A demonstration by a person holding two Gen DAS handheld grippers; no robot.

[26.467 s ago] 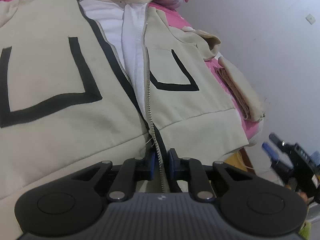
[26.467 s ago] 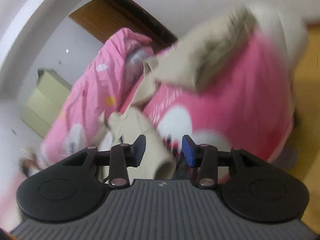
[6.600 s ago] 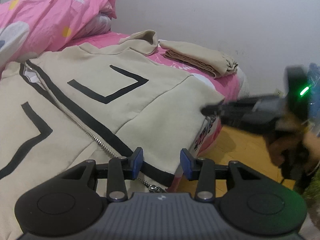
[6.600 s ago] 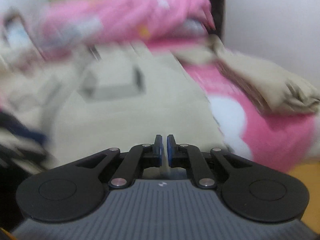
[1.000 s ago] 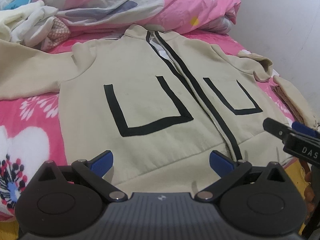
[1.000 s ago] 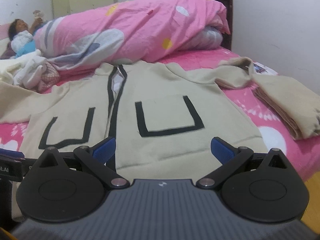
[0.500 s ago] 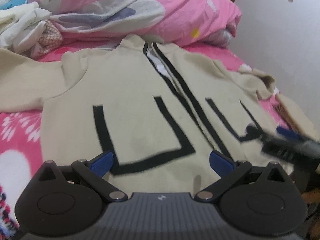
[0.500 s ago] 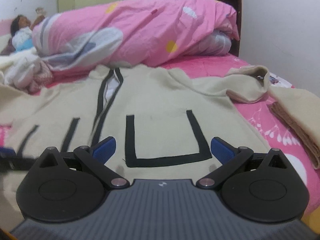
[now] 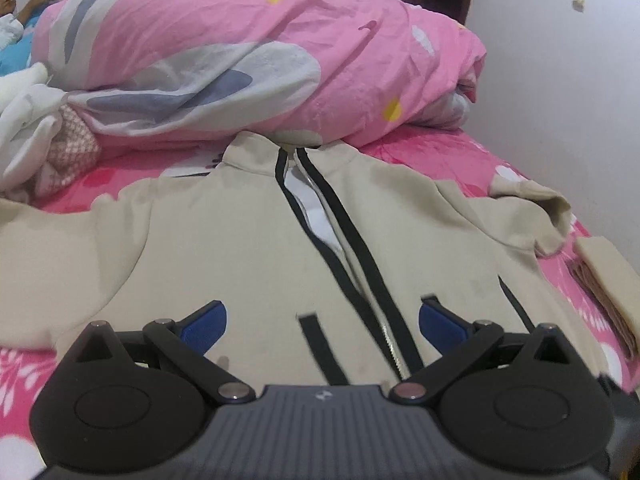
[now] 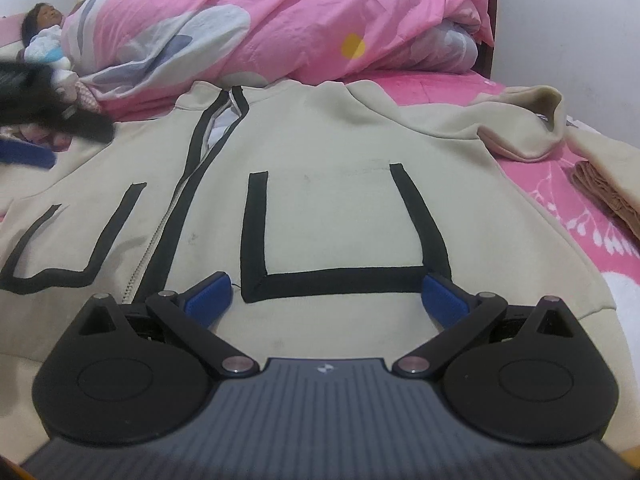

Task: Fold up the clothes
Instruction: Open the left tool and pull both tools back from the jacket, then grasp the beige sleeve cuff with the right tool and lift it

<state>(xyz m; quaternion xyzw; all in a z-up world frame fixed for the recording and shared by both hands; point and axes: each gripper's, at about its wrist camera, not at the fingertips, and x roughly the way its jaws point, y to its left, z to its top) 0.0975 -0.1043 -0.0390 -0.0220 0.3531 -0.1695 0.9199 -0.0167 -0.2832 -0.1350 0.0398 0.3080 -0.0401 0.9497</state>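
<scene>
Hovering over cream jacket (image 9: 248, 248) spread flat, front up, just ahead of fingers; left gripper (image 9: 322, 318) and right gripper (image 10: 326, 294) spread wide, empty. Next: likely grab sleeve, fold inward.

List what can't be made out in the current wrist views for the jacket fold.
- Jacket bottom hem: both views, hidden behind each gripper's body.
- Left sleeve end: left wrist view, cut off by the left edge.
- Left gripper: right wrist view, motion-blurred; its fingers are unreadable there.
- Folded beige garment: both views, cut off by the right edge.
</scene>
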